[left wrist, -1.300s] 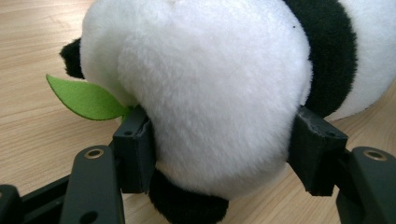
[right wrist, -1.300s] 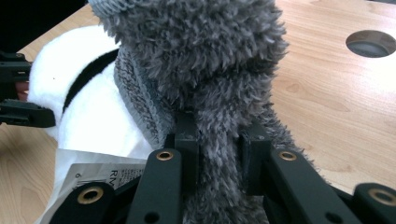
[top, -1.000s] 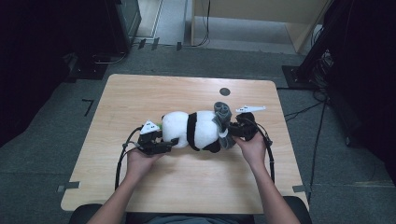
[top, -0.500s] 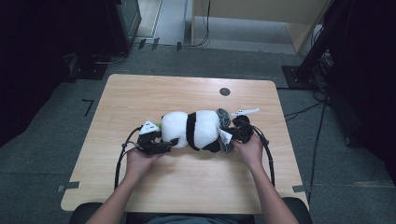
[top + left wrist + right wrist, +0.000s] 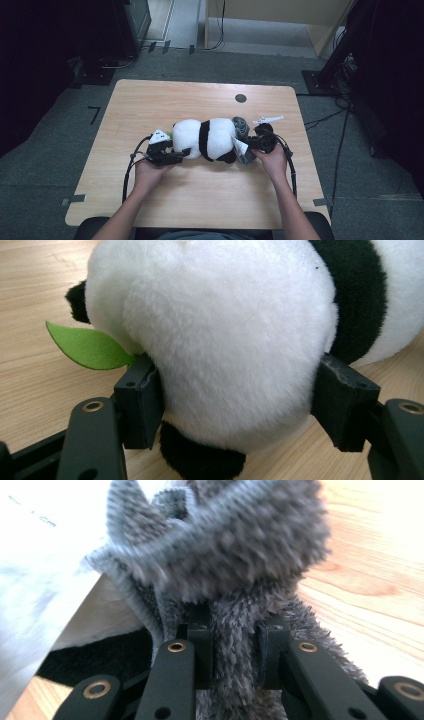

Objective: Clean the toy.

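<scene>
Left gripper (image 5: 184, 152): clamped around the white, round end of the toy panda (image 5: 207, 139); in the left gripper view both pads press into the plush on either side, jaws standing wide.
Right gripper (image 5: 246, 150): clenched on a fold of the grey fuzzy cloth (image 5: 235, 565); in the right gripper view the jaws stand close together with the grey pile squeezed between them.
Grey cloth: at the panda's far end from the left gripper, bunched and ruffled, touching the plush; it looks like a small garment or sock at that end, though I cannot tell which.
Panda: lying on its side near the middle of the wooden table (image 5: 150, 100), lengthwise between the two grippers; a green felt leaf (image 5: 87, 347) sticks out beside it, just by the left gripper's pad.
Other things: a dark round spot (image 5: 240, 98) on the table beyond the panda; a white tag (image 5: 268, 119) just past the grey cloth.
Progress: both grips appear set, one steadying the panda, one on the cloth. The cloth is bunched at the panda's end only, so whether it is going on or coming off, most of that work looks left.
</scene>
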The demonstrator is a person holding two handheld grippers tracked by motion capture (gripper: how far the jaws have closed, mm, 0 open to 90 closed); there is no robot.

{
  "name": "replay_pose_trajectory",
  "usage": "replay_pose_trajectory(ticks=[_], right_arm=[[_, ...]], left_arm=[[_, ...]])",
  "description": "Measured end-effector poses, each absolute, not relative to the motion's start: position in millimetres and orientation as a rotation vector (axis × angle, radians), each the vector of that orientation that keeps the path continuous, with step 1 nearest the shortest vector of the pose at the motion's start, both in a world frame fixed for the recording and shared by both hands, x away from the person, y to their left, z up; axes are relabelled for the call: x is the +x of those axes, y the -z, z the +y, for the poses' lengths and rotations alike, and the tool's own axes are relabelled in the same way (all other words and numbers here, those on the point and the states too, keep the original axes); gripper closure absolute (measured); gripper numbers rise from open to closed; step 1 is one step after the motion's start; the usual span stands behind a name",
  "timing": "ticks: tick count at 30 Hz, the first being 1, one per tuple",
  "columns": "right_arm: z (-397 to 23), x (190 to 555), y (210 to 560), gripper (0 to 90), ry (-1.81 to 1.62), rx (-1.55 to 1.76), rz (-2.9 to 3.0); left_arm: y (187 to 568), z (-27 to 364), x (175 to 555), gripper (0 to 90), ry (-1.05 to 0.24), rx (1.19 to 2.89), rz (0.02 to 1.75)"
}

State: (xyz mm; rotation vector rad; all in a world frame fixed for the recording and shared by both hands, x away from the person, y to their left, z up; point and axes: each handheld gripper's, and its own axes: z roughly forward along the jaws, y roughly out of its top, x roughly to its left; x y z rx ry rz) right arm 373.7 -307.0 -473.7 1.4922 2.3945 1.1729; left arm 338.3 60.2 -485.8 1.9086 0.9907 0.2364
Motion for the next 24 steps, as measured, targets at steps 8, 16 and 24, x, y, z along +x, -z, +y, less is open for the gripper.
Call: replay_pose_trajectory(ticks=[8, 16, 24], right_arm=[[-313.3, 361.5, 448.5, 74.6, -1.242, 1.419, 2.321], [-303.7, 345.1, 409.3, 74.6, -1.344, 1.279, 2.304], [-259.8, 332.0, 393.2, 74.4, -1.323, 1.086, 2.422]], left_arm=[[485.2, 60.0, 338.4, 29.6, -0.239, 1.912, 0.988], [484.9, 59.7, 338.6, 28.2, -0.238, 1.911, 0.989], [484.5, 59.7, 338.6, 27.7, -0.241, 1.914, 0.986]])
